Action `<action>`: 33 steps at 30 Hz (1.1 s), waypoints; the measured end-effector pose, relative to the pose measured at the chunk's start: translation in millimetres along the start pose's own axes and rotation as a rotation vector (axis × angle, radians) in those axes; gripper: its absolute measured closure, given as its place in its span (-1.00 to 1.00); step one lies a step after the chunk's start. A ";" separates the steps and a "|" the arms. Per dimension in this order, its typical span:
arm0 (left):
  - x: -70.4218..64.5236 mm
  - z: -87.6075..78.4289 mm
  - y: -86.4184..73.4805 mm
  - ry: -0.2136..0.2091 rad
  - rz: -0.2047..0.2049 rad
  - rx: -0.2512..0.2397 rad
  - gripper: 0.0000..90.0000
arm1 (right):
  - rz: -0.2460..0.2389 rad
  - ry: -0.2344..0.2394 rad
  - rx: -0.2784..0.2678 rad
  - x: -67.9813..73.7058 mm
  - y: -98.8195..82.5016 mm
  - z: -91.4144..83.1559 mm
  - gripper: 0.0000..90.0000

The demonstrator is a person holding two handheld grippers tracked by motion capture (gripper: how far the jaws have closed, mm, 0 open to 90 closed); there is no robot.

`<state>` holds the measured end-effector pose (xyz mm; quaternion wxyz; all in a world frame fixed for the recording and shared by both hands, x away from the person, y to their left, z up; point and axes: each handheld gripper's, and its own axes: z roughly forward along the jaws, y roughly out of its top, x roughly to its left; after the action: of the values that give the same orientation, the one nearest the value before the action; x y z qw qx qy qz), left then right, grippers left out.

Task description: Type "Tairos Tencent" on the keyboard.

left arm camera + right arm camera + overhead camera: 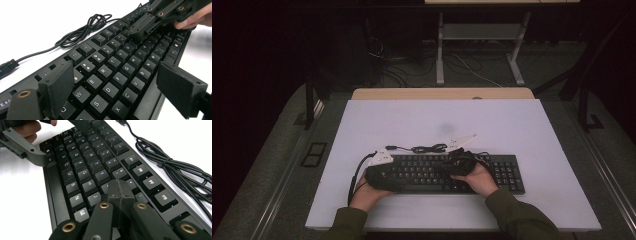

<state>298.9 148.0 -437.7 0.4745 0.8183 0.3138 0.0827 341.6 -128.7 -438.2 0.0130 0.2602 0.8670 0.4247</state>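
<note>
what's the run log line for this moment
left gripper open over keyboard left end | right gripper shut, tip on middle keys | cable coiled behind

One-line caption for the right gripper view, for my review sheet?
Right gripper, jaws shut, tips down on the middle keys of a black keyboard, its bundled cable lying alongside on the white table.

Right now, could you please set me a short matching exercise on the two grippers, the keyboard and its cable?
Things:
1. left gripper
2. right gripper
3. keyboard
4. cable

States:
a. bundled on the white table behind the keyboard
b. jaws shut, tips down on the keys
c. jaws open, over the letter keys
d. black, lying flat at the table's near edge

Pairs: 1-c, 2-b, 3-d, 4-a
</note>
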 end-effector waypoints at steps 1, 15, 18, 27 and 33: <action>-0.1 0.1 -0.1 0.000 0.000 0.000 -0.69 | -0.001 0.000 0.000 0.0 -0.1 0.1 0.98; -0.2 0.1 0.1 0.001 0.001 0.000 -0.69 | -0.007 -0.002 0.004 0.5 -0.8 1.3 0.98; -0.2 0.1 0.0 0.002 0.000 0.000 -0.69 | -0.012 0.006 -0.005 1.3 0.2 -0.2 0.98; -0.3 -0.5 0.4 0.004 0.001 -0.004 -0.69 | 0.003 0.027 -0.060 1.3 1.5 -6.1 0.53; -0.2 0.3 1.2 0.005 0.007 -0.003 -0.66 | 0.030 0.032 -0.107 -2.7 0.7 -10.7 -0.03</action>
<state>299.3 147.2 -436.8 0.4748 0.8184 0.3117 0.0869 341.7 -137.4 -431.3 0.0068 0.2651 0.8391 0.4749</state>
